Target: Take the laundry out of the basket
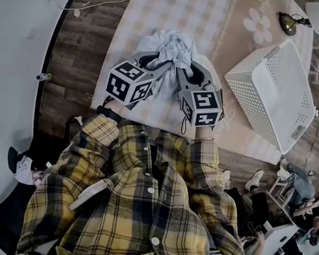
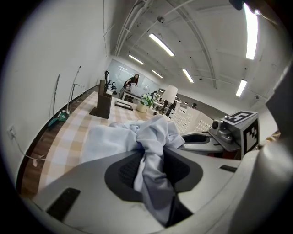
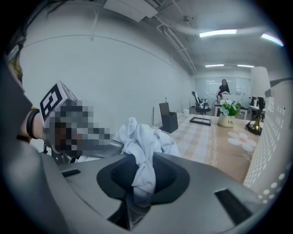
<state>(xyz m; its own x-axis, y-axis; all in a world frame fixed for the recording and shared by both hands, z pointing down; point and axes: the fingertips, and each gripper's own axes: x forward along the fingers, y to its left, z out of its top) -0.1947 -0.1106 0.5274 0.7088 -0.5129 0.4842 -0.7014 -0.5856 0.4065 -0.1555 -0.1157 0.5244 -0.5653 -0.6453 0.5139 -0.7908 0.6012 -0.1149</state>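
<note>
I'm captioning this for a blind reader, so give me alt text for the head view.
The left gripper and right gripper pinch one pale blue garment over a checked tablecloth. A white basket lies tipped at the right, and the person's yellow plaid shirt fills the bottom.

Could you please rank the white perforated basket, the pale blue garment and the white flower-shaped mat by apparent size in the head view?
1. White perforated plastic basket, clearly largest.
2. Crumpled pale blue garment, partly covered, yet plainly smaller than the basket.
3. White flower-shaped mat, smallest, though it lies farthest from the camera.
</note>
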